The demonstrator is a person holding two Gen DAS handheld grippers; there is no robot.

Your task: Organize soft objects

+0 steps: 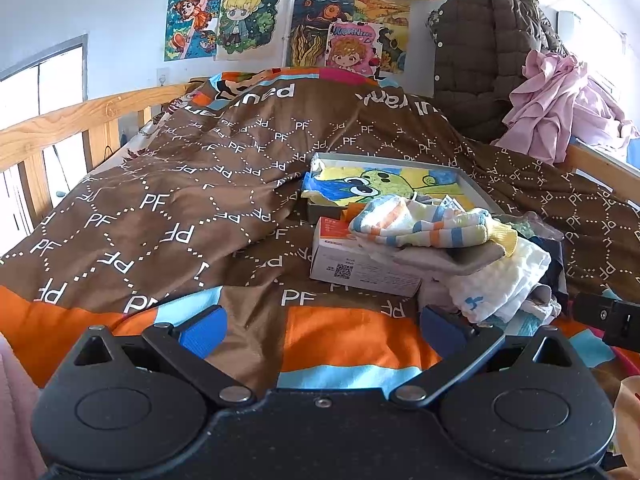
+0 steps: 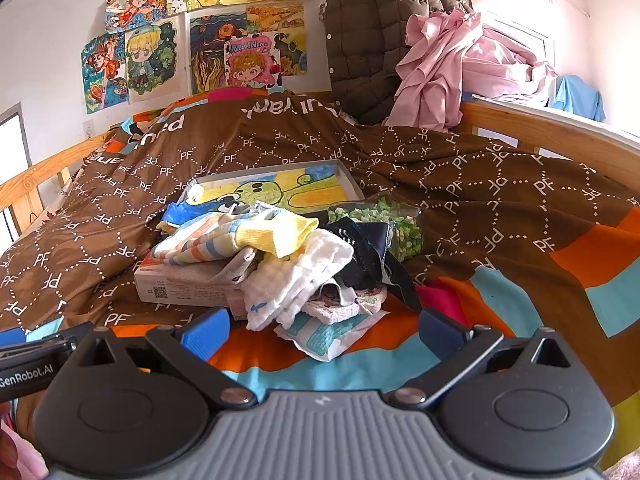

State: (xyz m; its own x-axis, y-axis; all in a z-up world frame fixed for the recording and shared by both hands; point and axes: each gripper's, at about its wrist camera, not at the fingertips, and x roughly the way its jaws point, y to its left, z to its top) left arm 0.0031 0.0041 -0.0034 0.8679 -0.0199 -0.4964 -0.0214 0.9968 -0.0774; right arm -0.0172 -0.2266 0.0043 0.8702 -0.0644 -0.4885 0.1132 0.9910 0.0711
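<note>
Across nearly the whole frame of both views lies the quilt (image 1: 168,184), brown with white letters and orange and blue bands, spread over a bed with a wooden rail (image 1: 60,120). At the upper right a padded jacket (image 2: 372,40) and a pink garment (image 2: 436,76) are heaped on the rail, probably just dumped there out of the way.

Right of centre in the left view sits a shallow tray (image 1: 478,190) with a drawing in it, and in front of it a white box (image 1: 360,268). The pile of soft things (image 2: 296,268) leans over that box: a striped sock (image 2: 224,240) on top, a white cloth (image 2: 304,280) below, dark fabric beside it. It looks like a loose heap waiting to be sorted, so the task seems barely begun.

Only the right view shows a clear bag of green bits (image 2: 396,220) behind the pile, and a flat blue-and-white packet (image 2: 332,332) at its front edge.

At the bottom of each frame, the left gripper (image 1: 320,326) and right gripper (image 2: 320,330) both stand with jaws wide apart, holding nothing, the right one nearest the pile.
</note>
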